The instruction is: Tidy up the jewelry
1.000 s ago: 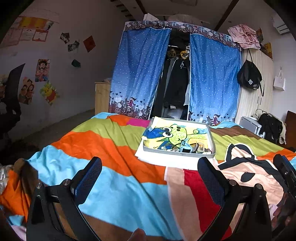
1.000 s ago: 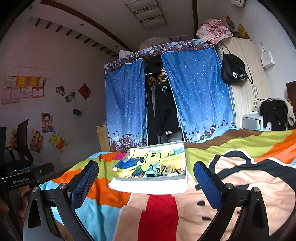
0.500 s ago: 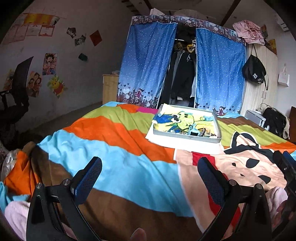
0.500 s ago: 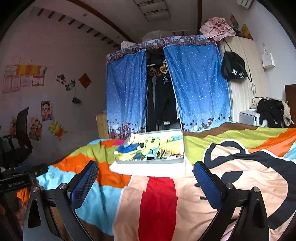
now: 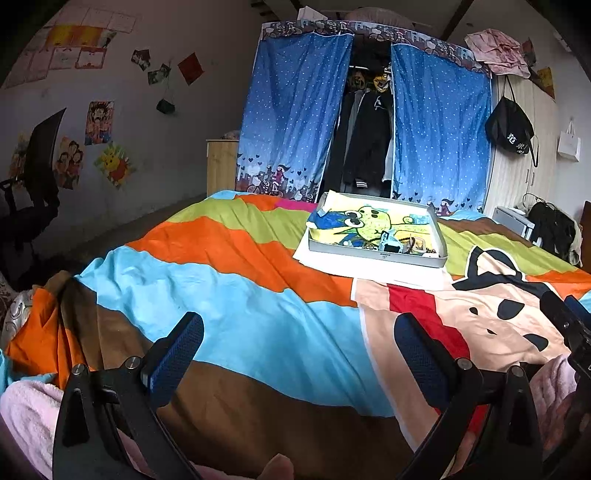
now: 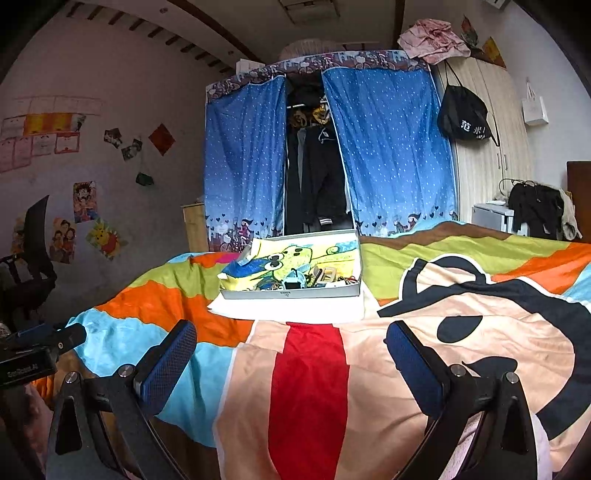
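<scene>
Both tools — left (image 5: 298, 345) and right (image 6: 291, 341) — are hovering released, empty, facing the tray (image 6: 291, 294) on the bed (image 6: 461, 354), readying a reach.

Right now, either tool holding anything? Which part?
Nothing held. Left tool and right tool are both open and empty, short of the jewelry tray.

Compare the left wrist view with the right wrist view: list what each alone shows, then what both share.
Only the left wrist view: the left gripper, open, and pink fabric at lower left.
Only the right wrist view: the right gripper, open, and the ceiling light.
Both: the tray of jewelry on the striped bedspread, blue curtains.
</scene>
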Demonstrator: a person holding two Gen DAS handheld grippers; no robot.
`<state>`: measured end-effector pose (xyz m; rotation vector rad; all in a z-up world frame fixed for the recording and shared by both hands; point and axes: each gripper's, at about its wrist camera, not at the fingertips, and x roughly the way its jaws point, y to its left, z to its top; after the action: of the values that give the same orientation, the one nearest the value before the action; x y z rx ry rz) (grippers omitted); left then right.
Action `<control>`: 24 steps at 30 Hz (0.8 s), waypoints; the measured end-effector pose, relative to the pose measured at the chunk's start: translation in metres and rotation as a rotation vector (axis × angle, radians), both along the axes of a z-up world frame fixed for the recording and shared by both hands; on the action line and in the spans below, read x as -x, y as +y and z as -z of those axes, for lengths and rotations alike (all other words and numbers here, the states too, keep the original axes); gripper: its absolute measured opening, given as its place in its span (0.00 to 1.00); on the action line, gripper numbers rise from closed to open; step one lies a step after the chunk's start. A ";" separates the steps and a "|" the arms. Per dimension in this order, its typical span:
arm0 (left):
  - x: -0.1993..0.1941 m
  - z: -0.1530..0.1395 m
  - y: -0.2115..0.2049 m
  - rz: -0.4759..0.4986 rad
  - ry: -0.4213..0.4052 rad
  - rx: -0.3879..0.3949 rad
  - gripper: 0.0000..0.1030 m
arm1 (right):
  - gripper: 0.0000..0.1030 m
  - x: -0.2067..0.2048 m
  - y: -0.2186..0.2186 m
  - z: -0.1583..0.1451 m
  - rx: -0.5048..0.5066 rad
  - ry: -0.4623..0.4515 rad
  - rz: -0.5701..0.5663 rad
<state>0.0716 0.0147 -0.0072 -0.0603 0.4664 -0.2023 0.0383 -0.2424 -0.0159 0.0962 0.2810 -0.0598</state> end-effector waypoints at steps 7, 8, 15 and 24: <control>0.000 0.000 0.001 0.001 -0.009 0.006 0.98 | 1.00 -0.001 0.000 0.001 0.000 0.011 0.000; 0.000 0.000 0.001 0.002 -0.009 0.005 0.98 | 1.00 -0.002 0.001 0.001 0.002 0.014 0.000; 0.001 0.000 0.001 0.004 -0.012 0.006 0.98 | 1.00 -0.003 0.001 0.002 0.003 0.016 -0.001; 0.002 -0.003 0.001 0.010 -0.021 0.000 0.98 | 1.00 -0.003 0.002 0.004 0.004 0.022 -0.002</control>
<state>0.0698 0.0158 -0.0040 -0.0555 0.4464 -0.2127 0.0415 -0.2403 -0.0200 0.0916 0.3025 -0.0594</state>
